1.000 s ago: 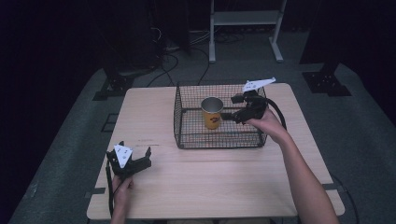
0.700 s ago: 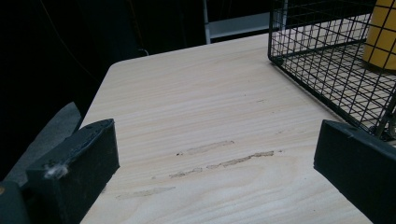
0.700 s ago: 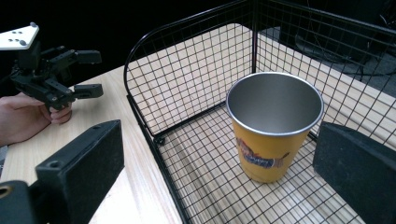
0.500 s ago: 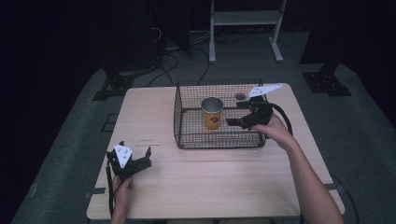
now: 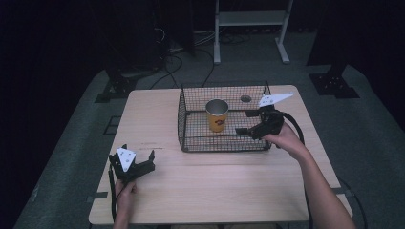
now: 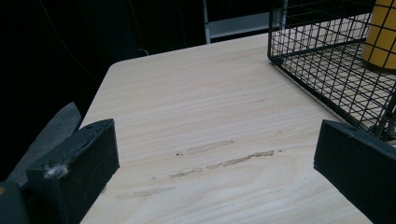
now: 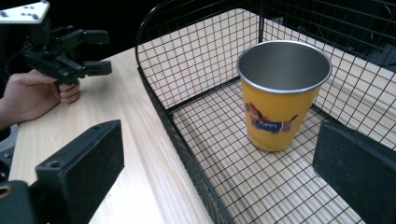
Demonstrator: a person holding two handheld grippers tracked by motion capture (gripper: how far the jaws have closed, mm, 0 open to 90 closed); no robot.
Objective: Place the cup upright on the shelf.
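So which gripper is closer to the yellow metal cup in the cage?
Right. The right gripper is open at the black wire basket's right side beside the yellow metal cup; the left gripper sits far off near the table's front-left corner.

— Surroundings, please.
— Room is dark; walls are lost in black. Light falls mainly on the table point(image 5: 215, 186), a pale wood-grain top with rounded corners and a few scuff marks near its front left part.
— Floor?
— Grey floor covering point(image 5: 71, 157), lit around the table, fading to shadow at the edges. Black cables point(image 5: 188, 57) trail across it behind the table.
— Other furniture?
— A white metal stand point(image 5: 250, 21) at the far side, with two legs and a crossbar. Dark stand bases point(image 5: 333, 81) sit left and right of it.
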